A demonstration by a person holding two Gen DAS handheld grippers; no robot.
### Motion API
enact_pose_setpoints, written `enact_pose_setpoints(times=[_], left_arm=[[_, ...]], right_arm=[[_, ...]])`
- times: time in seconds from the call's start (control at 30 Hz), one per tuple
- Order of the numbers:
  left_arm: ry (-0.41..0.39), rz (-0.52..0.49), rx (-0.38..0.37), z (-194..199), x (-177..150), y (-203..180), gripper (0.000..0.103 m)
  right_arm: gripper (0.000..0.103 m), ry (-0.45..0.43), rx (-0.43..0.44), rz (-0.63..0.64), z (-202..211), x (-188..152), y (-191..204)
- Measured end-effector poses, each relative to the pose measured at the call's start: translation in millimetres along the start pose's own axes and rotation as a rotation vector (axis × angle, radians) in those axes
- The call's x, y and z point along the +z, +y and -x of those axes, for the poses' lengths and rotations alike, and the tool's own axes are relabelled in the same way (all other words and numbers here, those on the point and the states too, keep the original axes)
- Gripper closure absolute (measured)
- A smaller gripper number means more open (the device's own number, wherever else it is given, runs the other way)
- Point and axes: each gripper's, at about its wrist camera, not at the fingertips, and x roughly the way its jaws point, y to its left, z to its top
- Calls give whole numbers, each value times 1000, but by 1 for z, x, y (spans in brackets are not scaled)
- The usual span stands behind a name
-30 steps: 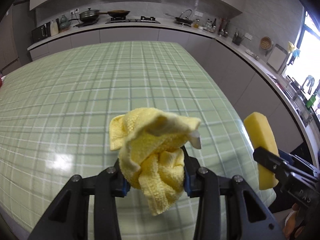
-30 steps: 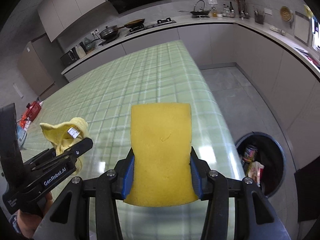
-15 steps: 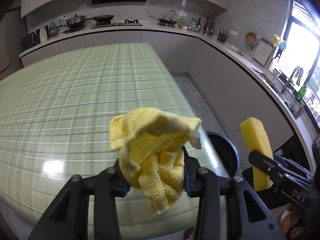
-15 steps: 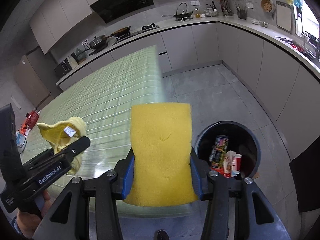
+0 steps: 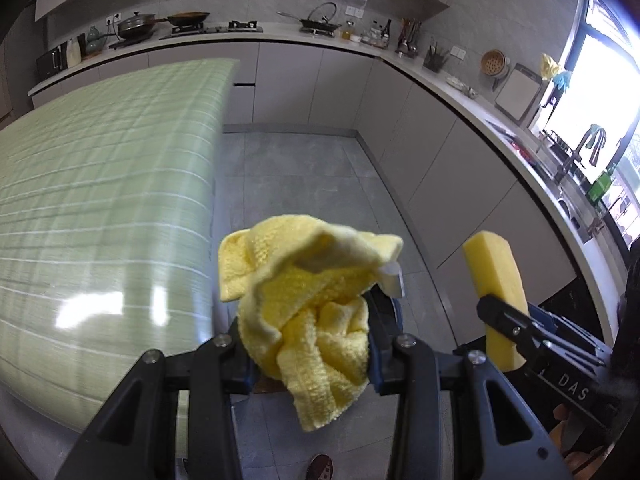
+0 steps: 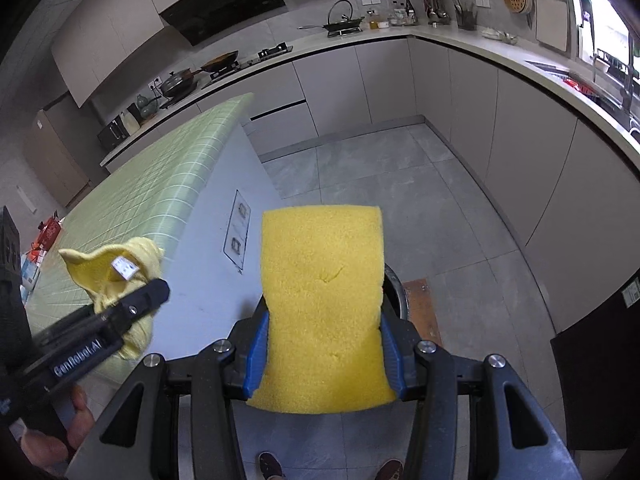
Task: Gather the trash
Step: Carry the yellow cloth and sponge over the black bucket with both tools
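My left gripper (image 5: 310, 354) is shut on a crumpled yellow cloth (image 5: 308, 292) with a white tag and holds it over the grey floor, past the table edge. It also shows in the right wrist view (image 6: 116, 280). My right gripper (image 6: 322, 354) is shut on a flat yellow sponge (image 6: 324, 304), which shows edge-on in the left wrist view (image 5: 496, 300). The black trash bin is almost wholly hidden behind the sponge; only a piece of its rim (image 6: 396, 284) shows.
The green checked table (image 5: 100, 208) lies to the left, its white side panel (image 6: 216, 264) facing the floor. Grey cabinets and a counter (image 6: 520, 128) run along the back and right. A brown mat (image 6: 418, 308) lies beside the bin. Shoes (image 6: 270, 466) show below.
Both grippers have swung right, off the table and out over the floor. The bin, open to view half a second ago, is now hidden behind the sponge and cloth.
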Motion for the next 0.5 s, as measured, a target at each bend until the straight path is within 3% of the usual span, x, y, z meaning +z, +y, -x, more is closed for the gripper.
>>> enact_pose_setpoints(times=[0.17,0.5], left_arm=[[38,3,35,-33,-16,-8,62],[84,23,87,-90,-25,-13,56]], right_arm=[[52,39,47,-25,-42,-7,-20],[48,68,48,28,-112,-9,-39]])
